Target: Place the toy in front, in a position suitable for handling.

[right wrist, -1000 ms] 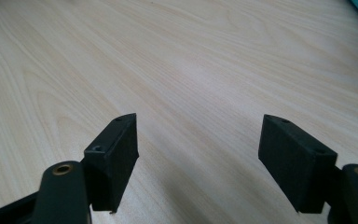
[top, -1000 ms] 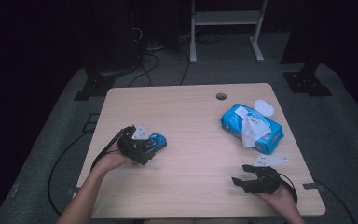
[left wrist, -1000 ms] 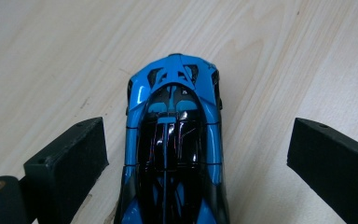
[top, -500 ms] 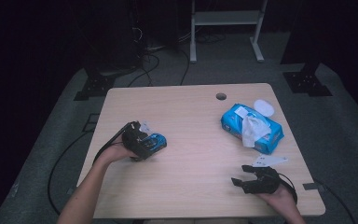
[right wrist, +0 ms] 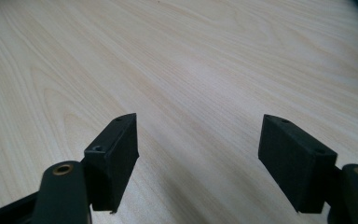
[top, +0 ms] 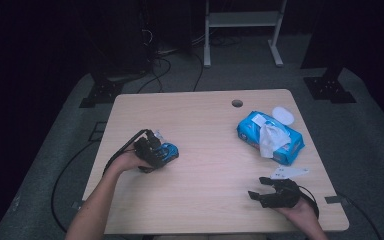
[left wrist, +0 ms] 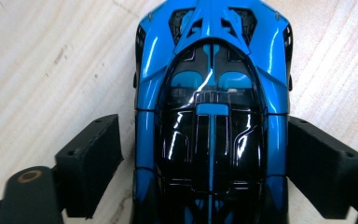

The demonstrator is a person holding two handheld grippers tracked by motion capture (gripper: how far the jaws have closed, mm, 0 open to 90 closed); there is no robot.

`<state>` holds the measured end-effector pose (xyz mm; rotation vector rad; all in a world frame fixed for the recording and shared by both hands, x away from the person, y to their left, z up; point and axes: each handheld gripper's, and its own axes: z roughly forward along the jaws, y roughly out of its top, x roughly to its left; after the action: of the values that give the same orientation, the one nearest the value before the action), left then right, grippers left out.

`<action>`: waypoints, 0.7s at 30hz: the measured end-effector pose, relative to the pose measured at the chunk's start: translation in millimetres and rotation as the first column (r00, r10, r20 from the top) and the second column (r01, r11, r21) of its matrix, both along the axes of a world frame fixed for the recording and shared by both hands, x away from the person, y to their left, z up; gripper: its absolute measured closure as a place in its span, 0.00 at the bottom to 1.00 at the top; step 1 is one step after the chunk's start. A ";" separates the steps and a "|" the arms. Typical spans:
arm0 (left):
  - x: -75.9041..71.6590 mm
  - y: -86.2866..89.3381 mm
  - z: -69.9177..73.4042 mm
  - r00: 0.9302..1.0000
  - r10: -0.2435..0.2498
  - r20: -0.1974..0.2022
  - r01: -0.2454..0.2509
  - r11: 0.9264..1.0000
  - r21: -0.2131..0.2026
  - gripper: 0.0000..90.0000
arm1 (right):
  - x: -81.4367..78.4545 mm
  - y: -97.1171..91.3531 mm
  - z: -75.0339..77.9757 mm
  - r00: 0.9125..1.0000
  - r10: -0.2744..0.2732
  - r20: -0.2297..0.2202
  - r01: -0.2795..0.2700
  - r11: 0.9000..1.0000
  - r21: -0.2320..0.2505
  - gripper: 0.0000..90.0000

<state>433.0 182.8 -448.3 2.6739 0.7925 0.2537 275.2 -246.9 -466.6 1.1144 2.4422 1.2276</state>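
A blue and black toy car (left wrist: 209, 93) stands on the wooden table (top: 205, 200) at the left side. My left gripper (left wrist: 205, 163) straddles its rear half, one pad on each flank. Its jaws have just been closing on the car; a thin gap still shows between the left pad (left wrist: 93, 163) and the body, while the right pad (left wrist: 321, 168) sits right against it. In the high view the left gripper (top: 164, 152) covers much of the car (top: 172, 150). My right gripper (top: 256, 187) rests near the front right edge, open (right wrist: 198, 149) over bare wood.
A blue pack of wet wipes (top: 280, 145) with one wipe pulled up lies at the right rear, with a white round lid (top: 282, 115) behind it. A cable hole (top: 237, 103) sits near the far edge. Cables trail off the left side.
My left gripper has slid a little to the right over the toy car and its jaws have narrowed around it. The right gripper has stayed in place.
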 end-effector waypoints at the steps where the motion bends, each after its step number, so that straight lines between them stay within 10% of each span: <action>1: 0.1 -1.2 0.8 1.000 -0.005 -0.009 0.005 1.000 0.003 0.25 | 0.0 -0.1 -0.2 1.000 0.001 0.001 -0.001 1.000 0.001 0.31; 21: 3.2 -5.6 7.6 0.999 -0.029 -0.026 0.031 0.997 0.066 0.31 | -1.5 0.6 -0.3 1.000 0.012 0.001 -0.012 1.000 -0.005 0.31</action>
<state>436.2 177.3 -440.7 2.7543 0.7635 0.2431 273.7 -246.3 -466.9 1.0991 2.4529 1.2246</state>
